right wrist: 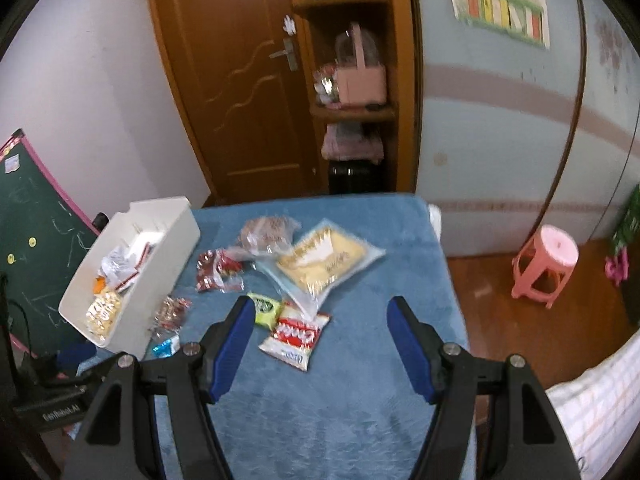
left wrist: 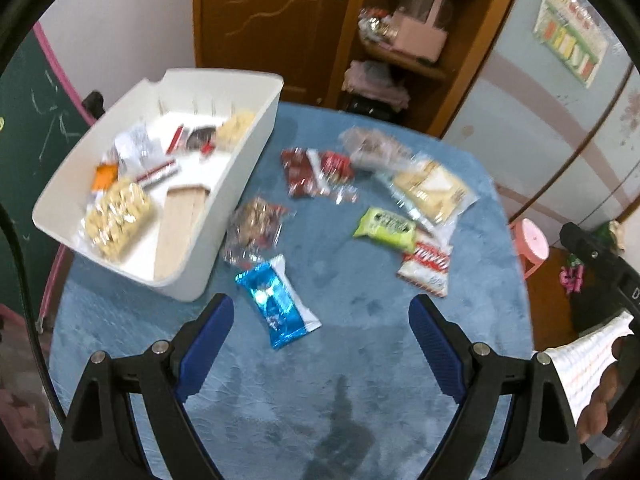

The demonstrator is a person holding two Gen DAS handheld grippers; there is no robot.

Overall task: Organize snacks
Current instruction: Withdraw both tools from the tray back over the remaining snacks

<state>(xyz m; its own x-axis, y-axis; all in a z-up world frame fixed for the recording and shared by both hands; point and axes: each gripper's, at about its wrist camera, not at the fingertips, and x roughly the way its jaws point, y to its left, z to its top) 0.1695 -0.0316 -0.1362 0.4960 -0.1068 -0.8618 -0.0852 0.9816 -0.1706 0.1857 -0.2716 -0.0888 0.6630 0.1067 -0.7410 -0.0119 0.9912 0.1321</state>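
Note:
A white bin (left wrist: 256,152) (right wrist: 168,264) stands at the left of the blue-covered table (left wrist: 360,360) (right wrist: 360,380) and holds several snack packs. Loose on the cloth lie a blue foil pack (left wrist: 276,300) (right wrist: 165,346), a clear pack of nuts (left wrist: 252,228) (right wrist: 170,314), a red pack (left wrist: 312,172) (right wrist: 216,270), a green pack (left wrist: 386,228) (right wrist: 266,308), a red-and-white pack (left wrist: 426,266) (right wrist: 294,336), a large yellow pack (left wrist: 430,190) (right wrist: 324,260) and a brownish pack (left wrist: 372,146) (right wrist: 266,232). My left gripper (left wrist: 320,308) hovers open over the blue pack. My right gripper (right wrist: 322,312) is open above the red-and-white pack, empty.
Behind the table are a brown door (right wrist: 240,80) and a shelf with a pink box (right wrist: 360,80). A green chalkboard (right wrist: 36,248) leans at the left. A pink stool (right wrist: 546,264) stands on the wooden floor at the right. A person's hand (left wrist: 604,392) holds the other tool.

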